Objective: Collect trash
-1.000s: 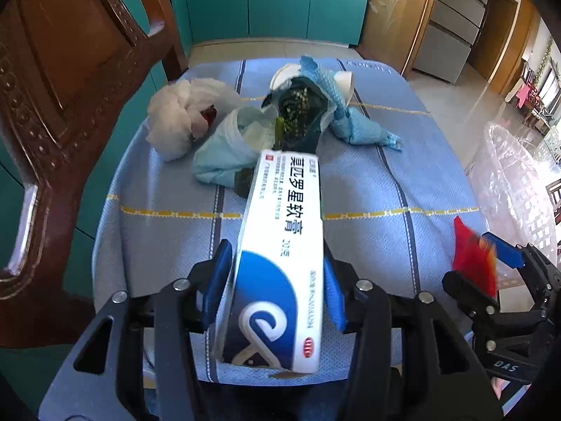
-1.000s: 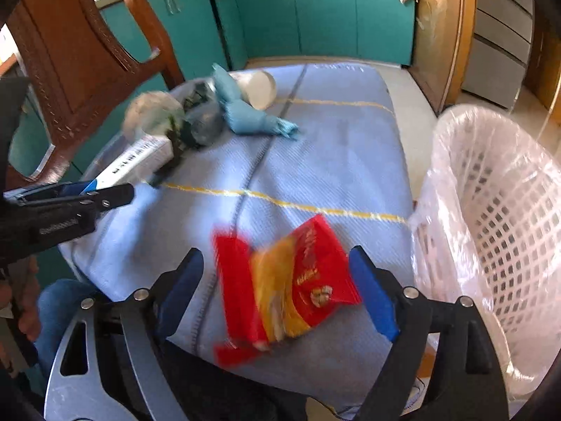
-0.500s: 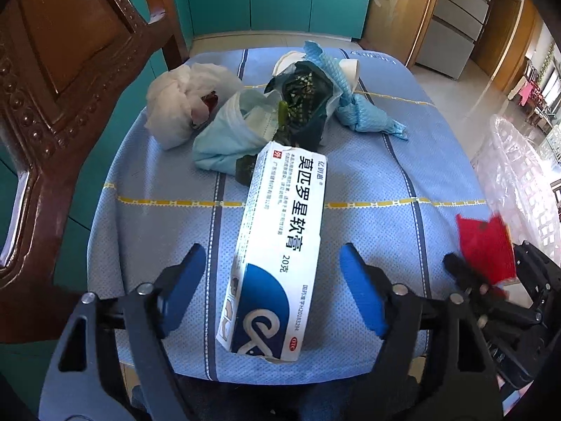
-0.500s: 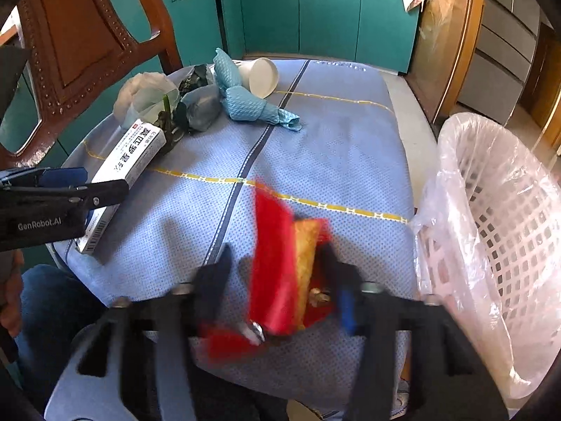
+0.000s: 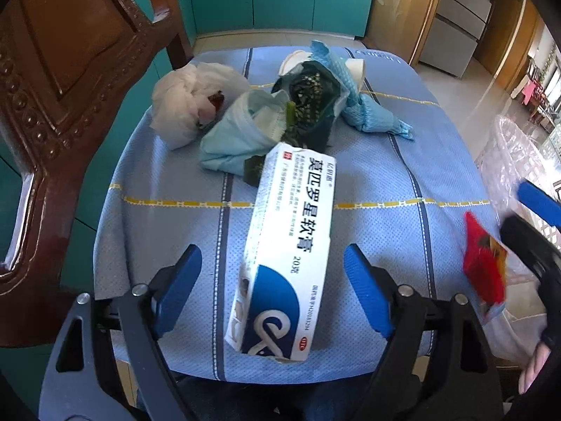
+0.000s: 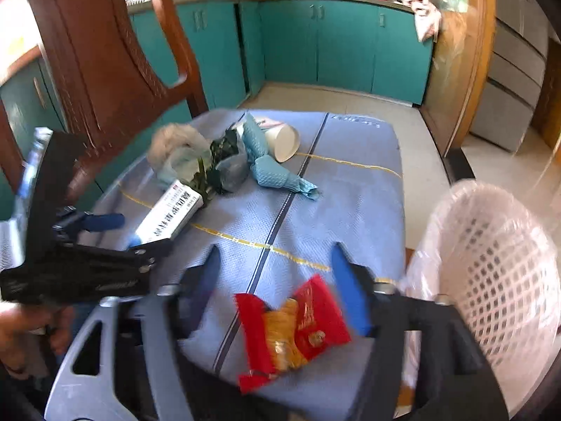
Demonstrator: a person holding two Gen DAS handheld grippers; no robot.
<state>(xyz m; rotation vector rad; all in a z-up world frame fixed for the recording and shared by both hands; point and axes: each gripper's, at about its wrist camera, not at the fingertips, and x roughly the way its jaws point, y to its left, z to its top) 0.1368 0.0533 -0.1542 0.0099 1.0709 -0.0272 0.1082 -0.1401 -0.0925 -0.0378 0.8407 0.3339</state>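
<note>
The left tool point(image 5: 271, 273) hangs low over the near edge of the table point(image 5: 403, 175), its blue-padded fingers point(image 5: 180, 280) spread wide on either side of a long white and blue ointment box point(image 5: 285, 242) without touching it. The box lies flat on the blue cloth, one end at the near edge and the other pointing toward the middle, where it butts against a heap of rubbish. In that heap a crumpled white plastic bag point(image 5: 191, 103) sits toward the left edge, a pale blue face mask point(image 5: 238, 133) lies just beside it, a dark wrapper with green scraps point(image 5: 310, 101) rests behind the mask, and a twisted blue cloth point(image 5: 371, 112) trails off to the right, with a white paper cup point(image 6: 282, 138) tipped on its side toward the far edge. The right tool point(image 6: 277, 284) is over the near right corner, its fingers also standing apart, and a red and yellow snack packet point(image 6: 294, 329) shows between them, blurred; I cannot tell whether it is touching either pad or lying on the cloth. Just off the right edge stands a white lattice wastebasket point(image 6: 498, 273) lined with a clear bag, close beside the right tool. A carved wooden chair point(image 5: 70, 80) stands against the left edge.
</note>
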